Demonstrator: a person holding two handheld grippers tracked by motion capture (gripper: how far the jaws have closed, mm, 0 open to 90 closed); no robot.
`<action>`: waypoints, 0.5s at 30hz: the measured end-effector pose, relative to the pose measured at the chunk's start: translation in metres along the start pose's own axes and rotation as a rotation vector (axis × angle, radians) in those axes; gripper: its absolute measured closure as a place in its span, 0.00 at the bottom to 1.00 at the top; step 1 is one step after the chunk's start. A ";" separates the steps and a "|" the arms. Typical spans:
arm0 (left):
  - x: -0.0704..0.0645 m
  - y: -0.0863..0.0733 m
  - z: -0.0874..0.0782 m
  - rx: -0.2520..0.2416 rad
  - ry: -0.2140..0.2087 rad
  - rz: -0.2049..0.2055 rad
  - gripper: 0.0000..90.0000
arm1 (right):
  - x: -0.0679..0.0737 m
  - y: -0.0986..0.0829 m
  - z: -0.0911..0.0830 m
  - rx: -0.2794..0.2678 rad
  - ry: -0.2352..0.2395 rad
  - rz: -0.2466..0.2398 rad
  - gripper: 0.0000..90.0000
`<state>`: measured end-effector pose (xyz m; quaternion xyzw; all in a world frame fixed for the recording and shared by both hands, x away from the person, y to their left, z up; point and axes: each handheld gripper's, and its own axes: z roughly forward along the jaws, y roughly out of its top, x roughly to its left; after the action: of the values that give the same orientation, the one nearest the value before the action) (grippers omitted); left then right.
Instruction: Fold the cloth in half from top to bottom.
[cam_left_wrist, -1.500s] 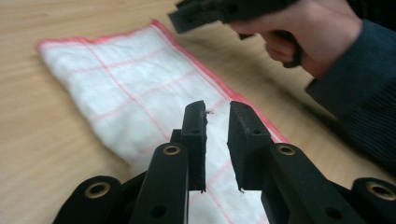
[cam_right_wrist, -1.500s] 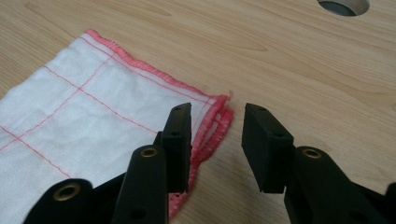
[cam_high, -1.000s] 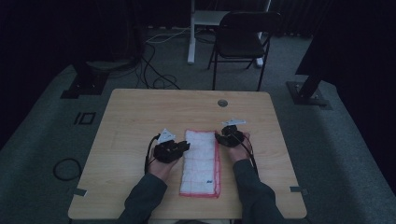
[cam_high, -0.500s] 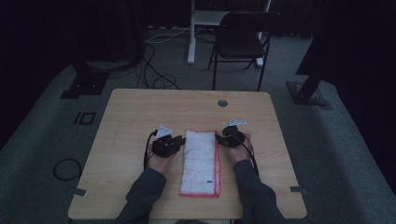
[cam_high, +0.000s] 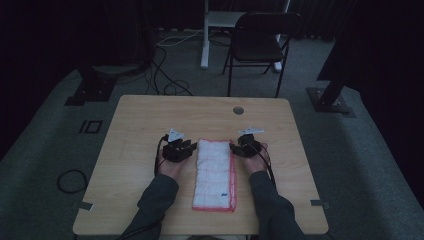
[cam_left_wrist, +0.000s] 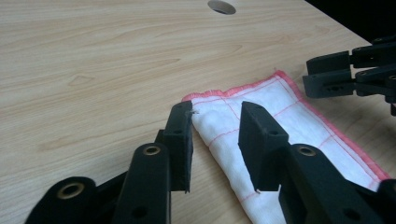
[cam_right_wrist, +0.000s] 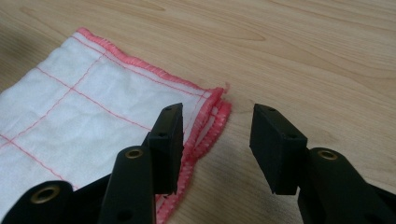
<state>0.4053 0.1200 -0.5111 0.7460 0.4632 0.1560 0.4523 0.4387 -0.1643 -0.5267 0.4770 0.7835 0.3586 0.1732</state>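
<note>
The left tool (cam_left_wrist: 215, 140) stands released, its jaws parted astride the far left corner of the folded cloth (cam_left_wrist: 280, 121), one jaw on bare wood and the other over the fabric. The right tool (cam_right_wrist: 217, 144) is likewise released, its jaws spread around the cloth's far right corner, where the red hems of several layers lie stacked. Neither tool grips anything yet.

In the high view the left tool (cam_high: 179, 150) and right tool (cam_high: 248, 146) flank the far end of the cloth (cam_high: 216, 175), which lies as a long white strip with red grid lines and a red border, running from mid-table toward the near edge of the table (cam_high: 150, 120).

The cloth looks light, soft and limp, so it should sag and drape once lifted rather than hold its shape. The best hold is probably at the two far corners, pinching through the thick hemmed edge; a shallow bite risks catching only the top layer and peeling the fold open.
</note>
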 end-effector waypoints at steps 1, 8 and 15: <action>0.000 0.000 0.002 0.003 0.002 -0.002 0.71 | 0.000 0.000 0.000 0.000 0.001 0.004 0.60; 0.000 0.001 0.018 0.041 0.024 -0.011 0.70 | 0.002 0.001 0.007 0.009 0.006 0.021 0.60; -0.002 -0.003 0.031 0.077 0.033 -0.009 0.68 | 0.001 0.000 0.013 0.021 0.010 0.044 0.60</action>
<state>0.4232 0.1024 -0.5297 0.7581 0.4797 0.1481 0.4162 0.4464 -0.1587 -0.5357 0.4942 0.7773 0.3565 0.1564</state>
